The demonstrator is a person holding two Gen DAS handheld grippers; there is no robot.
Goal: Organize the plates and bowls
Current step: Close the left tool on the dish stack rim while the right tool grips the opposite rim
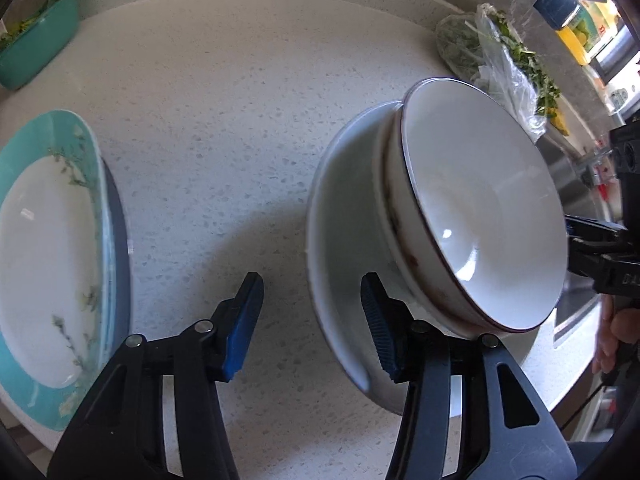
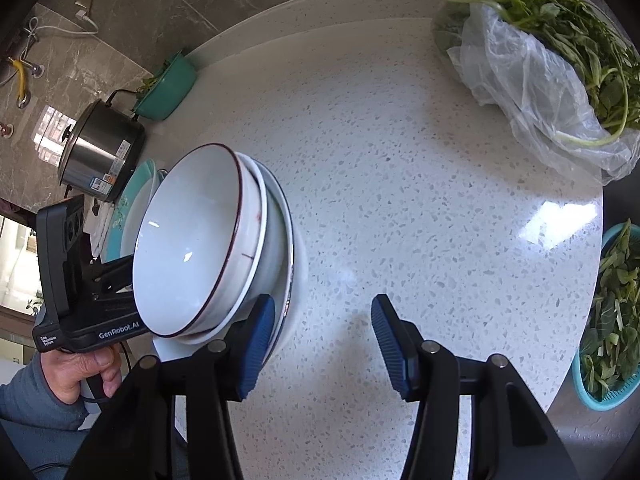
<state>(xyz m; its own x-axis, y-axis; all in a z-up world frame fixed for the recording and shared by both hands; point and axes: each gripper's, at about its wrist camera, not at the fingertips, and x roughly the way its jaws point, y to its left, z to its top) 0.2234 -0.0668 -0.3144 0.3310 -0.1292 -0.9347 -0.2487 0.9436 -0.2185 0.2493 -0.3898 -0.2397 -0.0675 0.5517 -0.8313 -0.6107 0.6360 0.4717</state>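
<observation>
1. While parted wide over the counter (image 1: 224, 128), left gripper (image 1: 312, 320) clasping nothing, blue pads (image 1: 244, 320) apart with bare speckled stone between.
2. Just right of that gripper's right pad: a stack of bowls (image 1: 480, 216), the top one white with a dark rim line, nested in a second white bowl, both sitting in a wide white dish (image 1: 340, 208).
3. Left of the stack, well apart from it: a teal-rimmed plate (image 1: 48, 248) with a flower print, lying on a darker plate underneath.
4. Beyond the stack, near the counter's back edge: a bag of greens (image 1: 500, 68); far left of the stack, at the back, a teal tub (image 1: 40, 52).
5. From the right wrist: right gripper (image 2: 324, 340) likewise spread, clamping nothing, its left pad (image 2: 258, 344) just in front of the dish's edge, contact not clear.
6. Same stack (image 2: 196, 240) to that gripper's left, with the left tool body close behind it.
7. Behind the stack: a steel pot (image 2: 100, 152) and the teal plate's edge.
8. Right of the stack, far across the counter: the bag of greens (image 2: 540, 68), and lower down a teal basket (image 2: 600, 396) of leaves at the counter's edge.
</observation>
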